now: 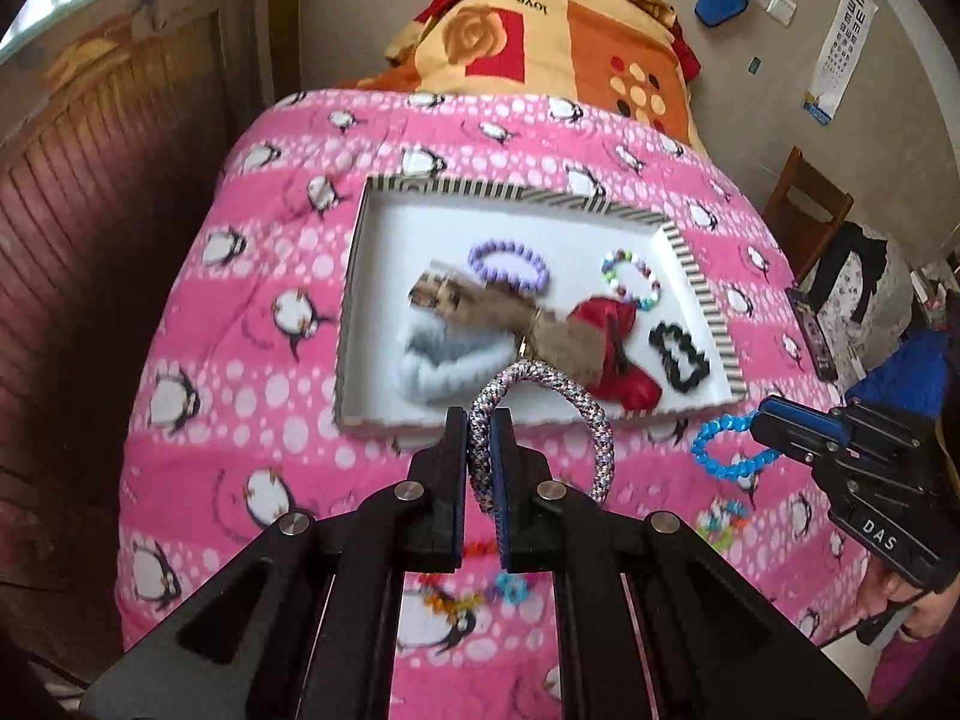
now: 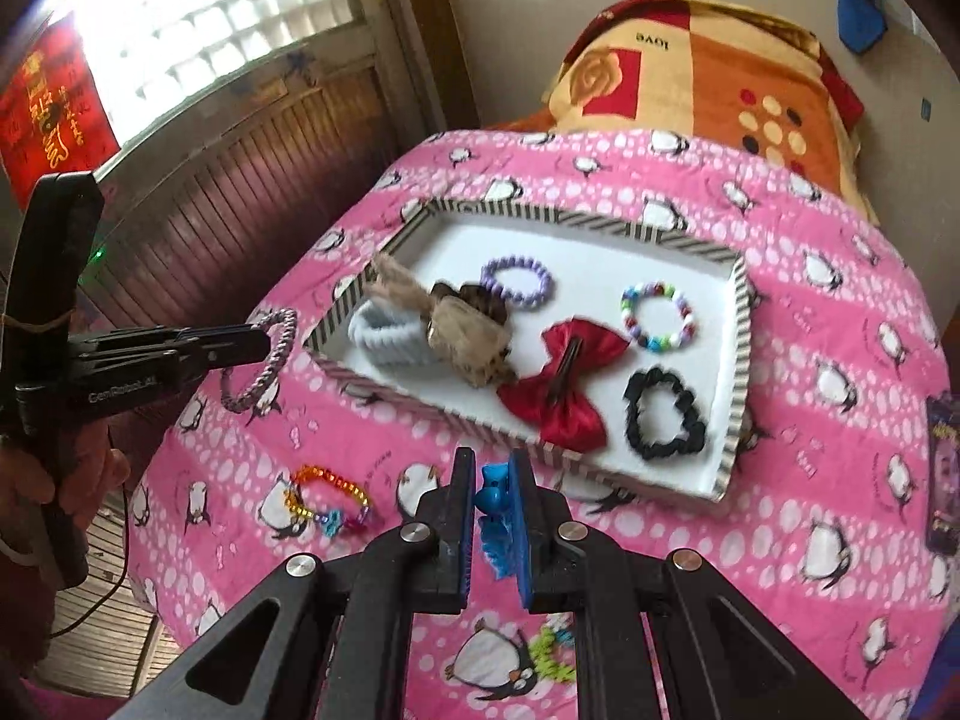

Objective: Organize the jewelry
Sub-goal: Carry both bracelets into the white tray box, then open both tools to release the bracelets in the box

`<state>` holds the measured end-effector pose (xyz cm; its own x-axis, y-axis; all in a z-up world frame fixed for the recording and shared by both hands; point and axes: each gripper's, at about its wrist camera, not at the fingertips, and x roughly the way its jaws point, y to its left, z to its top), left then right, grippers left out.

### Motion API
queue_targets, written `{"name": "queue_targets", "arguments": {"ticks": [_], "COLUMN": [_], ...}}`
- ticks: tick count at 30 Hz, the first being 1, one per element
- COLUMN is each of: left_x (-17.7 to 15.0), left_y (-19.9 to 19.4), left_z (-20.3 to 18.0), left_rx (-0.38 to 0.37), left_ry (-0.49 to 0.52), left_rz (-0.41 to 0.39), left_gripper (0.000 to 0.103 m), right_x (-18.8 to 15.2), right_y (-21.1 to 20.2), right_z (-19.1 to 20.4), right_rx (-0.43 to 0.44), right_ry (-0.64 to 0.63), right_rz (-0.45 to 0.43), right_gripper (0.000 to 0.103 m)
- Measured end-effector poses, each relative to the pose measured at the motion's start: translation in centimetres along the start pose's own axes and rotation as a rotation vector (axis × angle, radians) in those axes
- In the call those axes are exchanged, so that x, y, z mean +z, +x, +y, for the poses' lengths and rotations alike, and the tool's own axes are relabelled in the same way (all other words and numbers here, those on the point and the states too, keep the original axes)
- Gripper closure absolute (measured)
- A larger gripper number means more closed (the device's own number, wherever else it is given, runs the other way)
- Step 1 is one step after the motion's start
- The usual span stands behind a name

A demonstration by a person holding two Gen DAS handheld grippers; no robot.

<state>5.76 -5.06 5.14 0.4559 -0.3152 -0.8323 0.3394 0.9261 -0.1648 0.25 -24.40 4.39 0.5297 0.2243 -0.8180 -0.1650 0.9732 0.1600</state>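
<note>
Jaws clamp rope bracelet, blue bracelet

Left tool and right tool both clamped, held level, well apart

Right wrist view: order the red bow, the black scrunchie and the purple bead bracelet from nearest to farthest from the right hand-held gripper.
From the right hand-held gripper:
1. Red bow, tray's near edge, just ahead.
2. Black scrunchie, near right corner, slightly farther.
3. Purple bead bracelet, toward the tray's far side.
</note>
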Motion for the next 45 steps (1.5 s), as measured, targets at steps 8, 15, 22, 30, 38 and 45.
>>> {"name": "queue_targets", "arguments": {"ticks": [8, 15, 22, 30, 38, 45], "left_x": [3.5, 6.2, 8.9, 11.3, 11.1, 10.4], "left_y": [1.9, 3.9, 6.6, 10.7, 15.0, 16.6], "left_z": [-1.1, -1.1, -0.4, 1.4, 2.9, 3.6], "left_rx": [0.094, 0.161, 0.206, 0.182, 0.241, 0.289], "left_ry": [0.014, 0.013, -0.010, -0.113, -0.161, -0.168], "left_rz": [-0.046, -0.069, -0.057, 0.005, 0.075, 0.094], "left_gripper": [0.097, 0.097, 0.097, 0.097, 0.097, 0.097], "right_x": [3.6, 6.8, 9.6, 11.9, 12.9, 13.0], "right_y": [0.7, 3.2, 6.3, 10.7, 16.6, 19.5], "right_z": [-1.7, -3.1, -3.5, -4.7, -8.3, -10.9], "right_rx": [-0.038, -0.030, 0.003, 0.074, 0.066, 0.011], "right_ry": [-0.007, -0.008, -0.021, -0.008, 0.052, 0.106], "right_rz": [-0.016, -0.003, 0.014, 0.044, 0.100, 0.102], "right_gripper": [0.093, 0.093, 0.093, 0.093, 0.093, 0.093]}}
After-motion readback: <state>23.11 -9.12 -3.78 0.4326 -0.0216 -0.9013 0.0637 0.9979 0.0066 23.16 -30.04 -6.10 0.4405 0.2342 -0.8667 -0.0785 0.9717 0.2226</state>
